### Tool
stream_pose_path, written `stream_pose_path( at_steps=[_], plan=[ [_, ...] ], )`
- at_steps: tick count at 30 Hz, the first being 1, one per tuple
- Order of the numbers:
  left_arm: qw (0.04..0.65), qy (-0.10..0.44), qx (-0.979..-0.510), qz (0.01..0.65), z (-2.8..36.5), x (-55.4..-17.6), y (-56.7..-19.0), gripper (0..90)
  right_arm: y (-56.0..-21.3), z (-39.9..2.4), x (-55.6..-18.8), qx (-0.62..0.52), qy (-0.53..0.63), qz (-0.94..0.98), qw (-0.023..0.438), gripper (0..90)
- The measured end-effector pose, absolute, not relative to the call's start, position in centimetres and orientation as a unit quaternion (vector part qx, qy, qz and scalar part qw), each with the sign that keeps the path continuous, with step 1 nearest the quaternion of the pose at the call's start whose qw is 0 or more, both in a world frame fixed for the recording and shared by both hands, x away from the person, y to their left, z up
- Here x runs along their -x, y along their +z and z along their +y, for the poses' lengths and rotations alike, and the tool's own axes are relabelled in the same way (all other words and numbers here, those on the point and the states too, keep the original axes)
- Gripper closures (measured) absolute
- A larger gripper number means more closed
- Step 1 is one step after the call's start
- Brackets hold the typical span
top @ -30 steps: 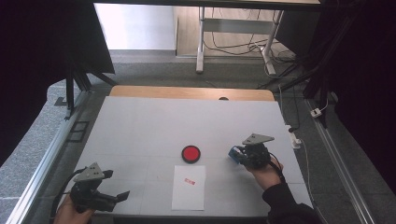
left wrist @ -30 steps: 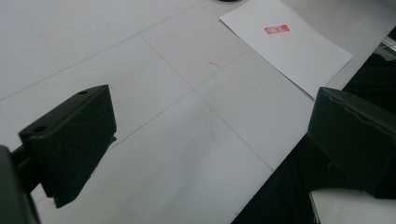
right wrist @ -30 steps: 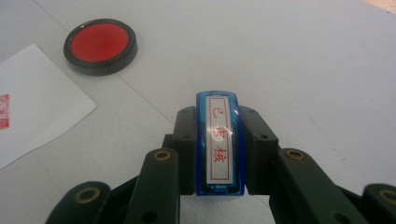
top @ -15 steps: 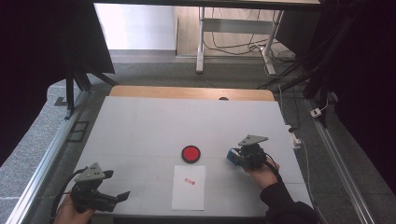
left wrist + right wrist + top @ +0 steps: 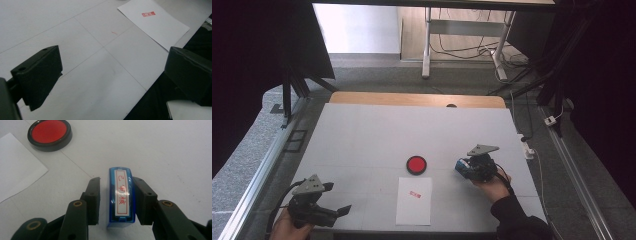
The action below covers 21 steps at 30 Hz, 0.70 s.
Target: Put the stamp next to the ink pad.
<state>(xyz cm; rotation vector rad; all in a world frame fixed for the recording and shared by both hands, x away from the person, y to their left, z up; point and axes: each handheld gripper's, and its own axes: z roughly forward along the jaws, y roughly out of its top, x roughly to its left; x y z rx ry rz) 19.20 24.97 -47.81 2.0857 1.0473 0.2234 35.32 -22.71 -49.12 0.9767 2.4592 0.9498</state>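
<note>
A blue stamp [image 5: 121,195] with a white label of red characters rests on the table between my right gripper's [image 5: 116,181] jaws. The right-hand jaw touches it; a narrow gap separates the other jaw from it, so the gripper is open. In the high view this gripper [image 5: 467,169] and the stamp [image 5: 460,166] sit right of a round red ink pad [image 5: 416,164] [image 5: 49,132]. A white paper sheet [image 5: 414,200] [image 5: 155,22] with a small red imprint [image 5: 148,14] lies in front of the pad. My left gripper [image 5: 339,212] [image 5: 115,60] stands wide open and empty at the front left.
The white table [image 5: 377,135] has a wooden strip [image 5: 412,98] along its far edge and metal rails on both sides. A white plug and cable [image 5: 528,149] hang at the right edge. The table's front edge runs just beside my left gripper.
My right gripper has shifted slightly left and toward the person with the stamp, down to the table. The left gripper has stayed put.
</note>
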Motion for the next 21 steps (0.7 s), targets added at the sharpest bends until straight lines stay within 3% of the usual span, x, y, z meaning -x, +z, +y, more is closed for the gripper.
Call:
stream_pose_path(
  at_steps=[12, 21],
  plan=[
    [0.389, 0.088, -0.819, 0.413, 25.0, -19.2, -47.8, 1.6, -48.1, -22.9, -34.8, -0.350, 0.347, 0.854, 0.169, 38.3],
    [0.390, 0.088, -0.817, 0.415, 25.0, -19.2, -47.8, 1.5, -47.2, -22.8, -34.1, -0.360, 0.374, 0.840, 0.158, 17.2]
  ],
)
